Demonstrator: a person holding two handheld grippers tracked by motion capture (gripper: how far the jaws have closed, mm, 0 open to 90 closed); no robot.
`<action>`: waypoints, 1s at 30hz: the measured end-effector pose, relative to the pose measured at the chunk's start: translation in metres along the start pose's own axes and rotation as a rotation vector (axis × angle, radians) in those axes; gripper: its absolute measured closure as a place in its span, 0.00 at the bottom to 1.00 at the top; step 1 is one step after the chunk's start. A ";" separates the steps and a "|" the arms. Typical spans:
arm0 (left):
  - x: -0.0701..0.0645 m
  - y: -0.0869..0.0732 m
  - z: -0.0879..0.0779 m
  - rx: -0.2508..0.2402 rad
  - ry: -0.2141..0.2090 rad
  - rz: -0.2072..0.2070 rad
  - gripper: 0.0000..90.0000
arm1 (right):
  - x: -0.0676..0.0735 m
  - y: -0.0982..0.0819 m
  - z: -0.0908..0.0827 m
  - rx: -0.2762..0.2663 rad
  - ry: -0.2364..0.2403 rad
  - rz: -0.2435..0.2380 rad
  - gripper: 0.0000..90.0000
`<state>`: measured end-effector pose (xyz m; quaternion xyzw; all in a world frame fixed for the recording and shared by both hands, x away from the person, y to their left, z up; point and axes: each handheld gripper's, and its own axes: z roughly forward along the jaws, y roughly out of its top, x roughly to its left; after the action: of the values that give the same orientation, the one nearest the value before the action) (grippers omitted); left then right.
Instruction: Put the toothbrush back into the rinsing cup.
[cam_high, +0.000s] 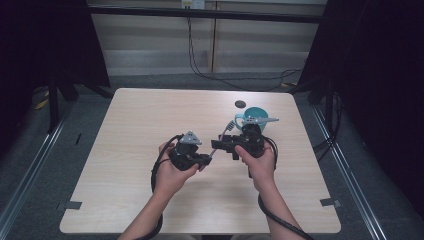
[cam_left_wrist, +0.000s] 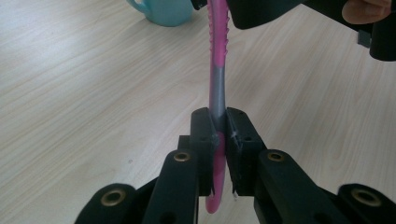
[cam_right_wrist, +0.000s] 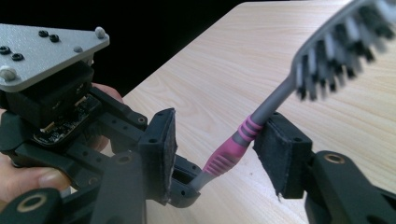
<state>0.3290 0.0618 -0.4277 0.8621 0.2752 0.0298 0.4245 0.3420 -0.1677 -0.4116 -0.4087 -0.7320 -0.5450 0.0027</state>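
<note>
A toothbrush (cam_high: 220, 138) with a pink and grey handle (cam_left_wrist: 218, 70) and dark bristles (cam_right_wrist: 336, 56) is held up over the table between the two hands. My left gripper (cam_left_wrist: 218, 122) is shut on the handle's lower end, with the pink tip poking out below the pads. My right gripper (cam_right_wrist: 219, 149) has the handle's ribbed pink part between its jaws. Its right pad (cam_right_wrist: 280, 156) lies close to the handle and its left pad (cam_right_wrist: 161, 154) stands well off it. In the high view the left gripper (cam_high: 206, 159) and right gripper (cam_high: 220, 145) meet near the table's middle.
A teal cup (cam_high: 252, 118) stands just behind the right hand, and its base appears in the left gripper view (cam_left_wrist: 166, 11). A small dark disc (cam_high: 240, 104) lies beyond it on the wooden table (cam_high: 150, 115). Cables trail off the table's near edge.
</note>
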 end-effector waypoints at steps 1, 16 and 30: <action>0.000 0.000 0.001 -0.003 -0.003 -0.003 0.92 | 0.000 0.000 0.000 -0.004 0.001 0.002 0.55; -0.005 0.002 0.004 -0.001 -0.007 0.001 0.92 | -0.004 -0.001 -0.003 -0.041 0.022 0.047 0.74; -0.009 0.004 0.006 -0.011 0.006 0.027 0.91 | 0.000 0.002 -0.004 -0.049 0.037 0.065 0.90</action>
<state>0.3251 0.0512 -0.4272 0.8633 0.2644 0.0394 0.4280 0.3417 -0.1706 -0.4084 -0.4222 -0.7046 -0.5699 0.0239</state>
